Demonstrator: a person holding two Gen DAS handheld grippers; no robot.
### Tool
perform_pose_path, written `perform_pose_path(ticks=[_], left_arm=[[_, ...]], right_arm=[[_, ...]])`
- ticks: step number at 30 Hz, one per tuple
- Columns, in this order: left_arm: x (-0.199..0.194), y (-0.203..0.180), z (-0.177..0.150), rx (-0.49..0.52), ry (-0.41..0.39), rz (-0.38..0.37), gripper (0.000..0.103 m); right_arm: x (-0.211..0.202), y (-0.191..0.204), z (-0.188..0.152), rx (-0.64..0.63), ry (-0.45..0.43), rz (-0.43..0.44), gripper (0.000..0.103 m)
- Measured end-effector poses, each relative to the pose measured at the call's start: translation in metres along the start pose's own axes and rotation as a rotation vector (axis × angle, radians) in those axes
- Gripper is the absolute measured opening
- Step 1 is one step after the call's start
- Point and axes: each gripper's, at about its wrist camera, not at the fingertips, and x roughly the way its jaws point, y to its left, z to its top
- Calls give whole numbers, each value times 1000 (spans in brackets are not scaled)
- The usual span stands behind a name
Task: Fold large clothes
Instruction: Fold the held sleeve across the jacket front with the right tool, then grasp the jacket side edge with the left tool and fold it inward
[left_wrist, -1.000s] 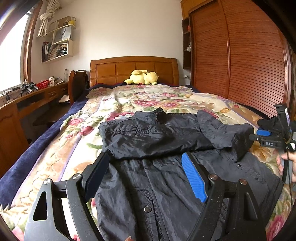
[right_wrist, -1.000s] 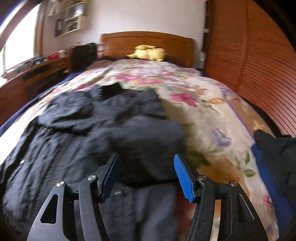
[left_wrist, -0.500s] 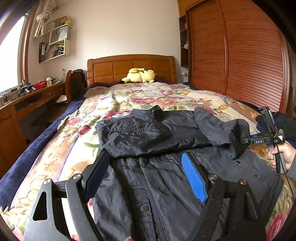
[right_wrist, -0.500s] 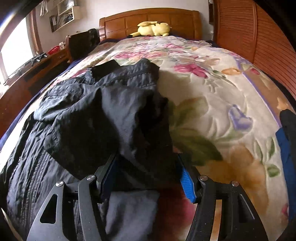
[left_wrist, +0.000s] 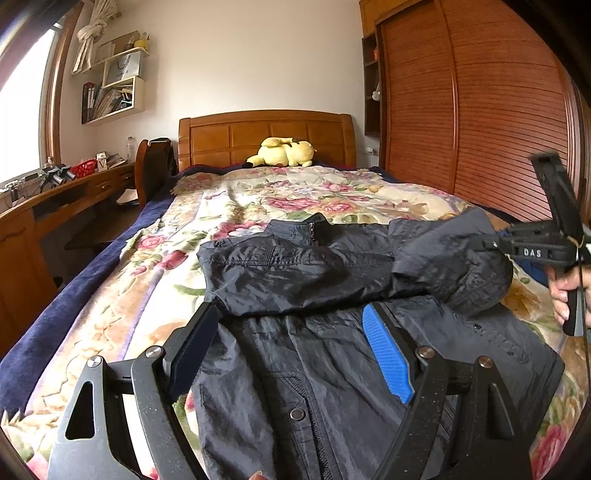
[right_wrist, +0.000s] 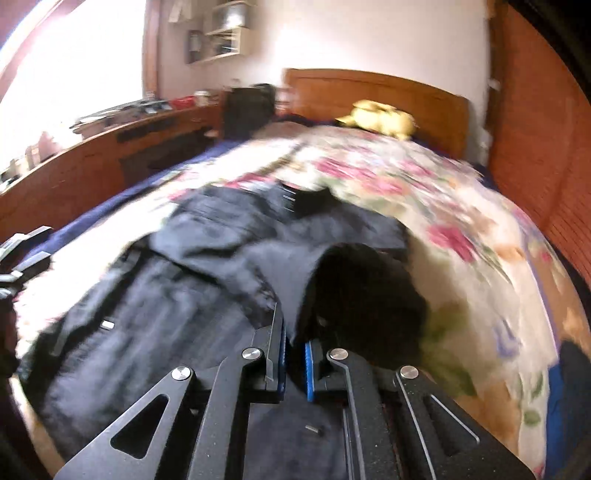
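Right tongs (right_wrist: 294, 354) have closed on jacket (left_wrist: 314, 280) sleeve; collar points headboardward.

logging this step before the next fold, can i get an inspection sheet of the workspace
surface: bed with a floral quilt, dark blue blanket along its edge
job's things: black jacket spread front-up on the quilt, one sleeve already folded across the chest; right sleeve raised off the quilt at its cuff
clutter: yellow plush toy by the headboard, apart from the jacket
grippers: left gripper open over the jacket's lower front, holding nothing; right gripper shut on the sleeve cuff
cables: thin cord hanging beside the right gripper's handle
surroundings: wooden desk to the left, wardrobe doors to the right, wall shelves
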Motion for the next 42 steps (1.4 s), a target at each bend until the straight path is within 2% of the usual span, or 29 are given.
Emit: perform_pose_path(ticks=[4,7,10,13,15,17,19,22,26,31,36,39,42], left_arm=[[-8,11,1,-11,-11,15,82],[-10,21,3,-25,-12,29,82],[-10,31,3,-50,-6,37,82],[-8,37,2,-68,2,40,82],[-6,36,2,-64,5,45,82],[-5,35,1,-60,9,47,82],[-4,33,2,-55,12,45,82],[-4,30,2,-43,12,46,82],[-3,25,1,-33,18,44,82],[0,9,-3,7,23,50,82],[1,-13,-6,-3,12,-12,82],[3,-32,-8,16,8,-30,82],[7,-51,-13,27,20,-79,82]], right_arm=[[12,35,28,-50,2,51,7],[26,50,45,-32,17,108,7],[46,64,59,-27,41,129,7],[60,59,53,-53,88,104,8],[73,60,48,-52,133,107,18],[83,68,45,-70,163,111,37],[88,69,42,-83,166,102,45],[84,65,39,-50,170,116,51],[64,47,21,3,131,100,52],[39,19,-16,90,47,1,52],[43,0,-46,135,18,-140,52],[53,-5,-56,164,10,-168,52],[61,-6,-63,175,9,-185,52]])
